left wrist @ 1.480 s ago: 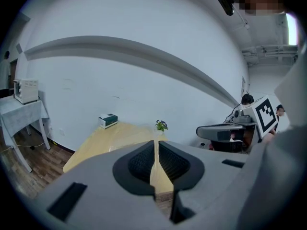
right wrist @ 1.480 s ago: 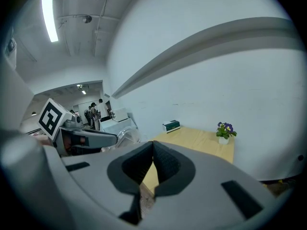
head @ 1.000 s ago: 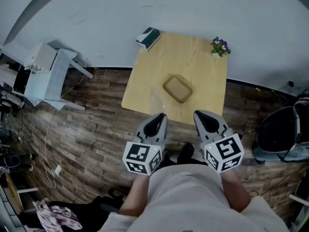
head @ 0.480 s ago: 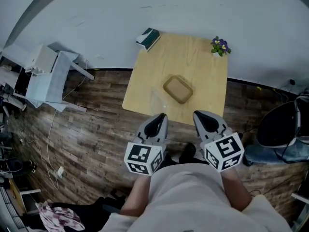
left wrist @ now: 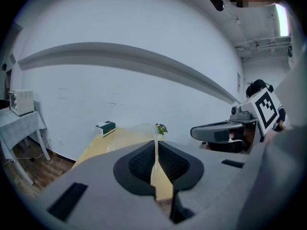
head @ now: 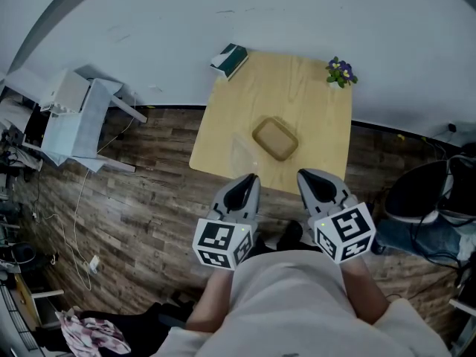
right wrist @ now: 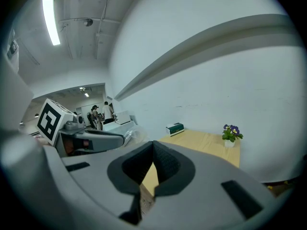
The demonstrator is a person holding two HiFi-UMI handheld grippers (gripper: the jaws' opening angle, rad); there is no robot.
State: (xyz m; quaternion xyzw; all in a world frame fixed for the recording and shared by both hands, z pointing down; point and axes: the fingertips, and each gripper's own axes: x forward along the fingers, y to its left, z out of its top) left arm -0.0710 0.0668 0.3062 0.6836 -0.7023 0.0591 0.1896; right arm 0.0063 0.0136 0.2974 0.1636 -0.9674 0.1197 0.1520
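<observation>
Jaws pressed together on nothing: we hold the left gripper [head: 242, 185] and the right gripper [head: 315, 184] side by side, just off the table's [head: 312, 110] near edge. Mid-table lies the brown tray [head: 275, 138], well apart from both.

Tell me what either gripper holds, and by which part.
Nothing is held: the left gripper and right gripper each have jaws together and empty, short of the wooden table.

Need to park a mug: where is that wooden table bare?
Bare wood spans the far half of the table, between the green box and the potted flower, and along the right edge. The near half is crowded: tan tray, with clear plastic beside it.
</observation>
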